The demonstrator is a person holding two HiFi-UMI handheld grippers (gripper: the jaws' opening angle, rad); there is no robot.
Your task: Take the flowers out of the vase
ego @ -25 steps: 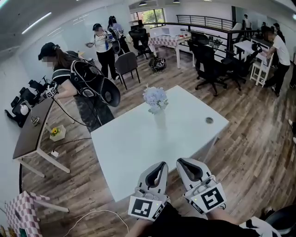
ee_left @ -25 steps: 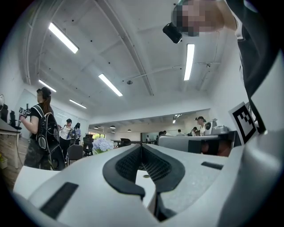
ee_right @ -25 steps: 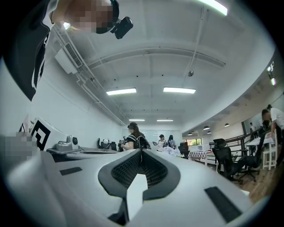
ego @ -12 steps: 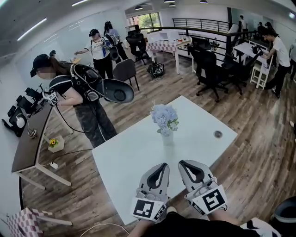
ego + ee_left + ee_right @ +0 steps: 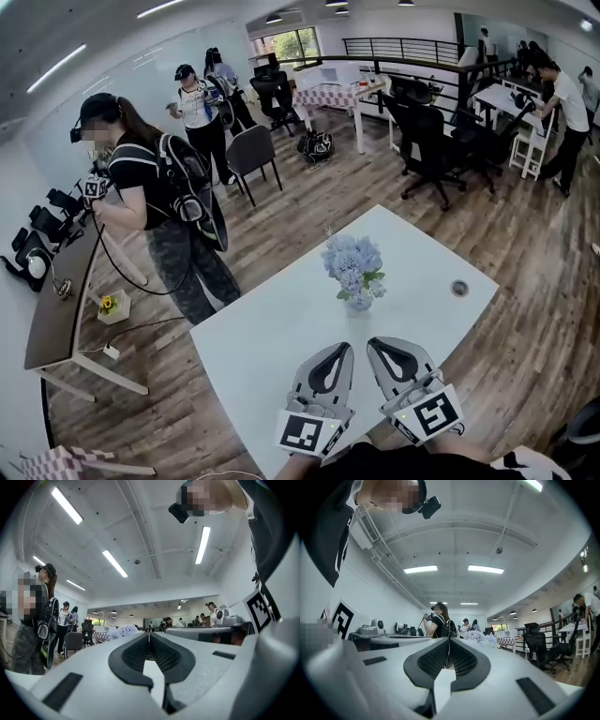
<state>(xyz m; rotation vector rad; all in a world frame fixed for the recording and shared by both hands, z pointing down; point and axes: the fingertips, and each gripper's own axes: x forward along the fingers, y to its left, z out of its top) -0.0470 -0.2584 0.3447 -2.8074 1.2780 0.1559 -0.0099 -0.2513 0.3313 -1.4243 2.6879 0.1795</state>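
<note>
two grippers, left (image 5: 341,347) and right (image 5: 374,342), hang side by side over the table's (image 5: 272,337) near edge, each with its jaws pressed together on nothing. the flowers (image 5: 352,262) stand in the vase (image 5: 357,302) around the table's middle, apart from both. pulling the stems with the vase unheld could lift or tip it, since the bunch looks top-heavy. clamping the blooms instead of the stems could crush them.
</note>
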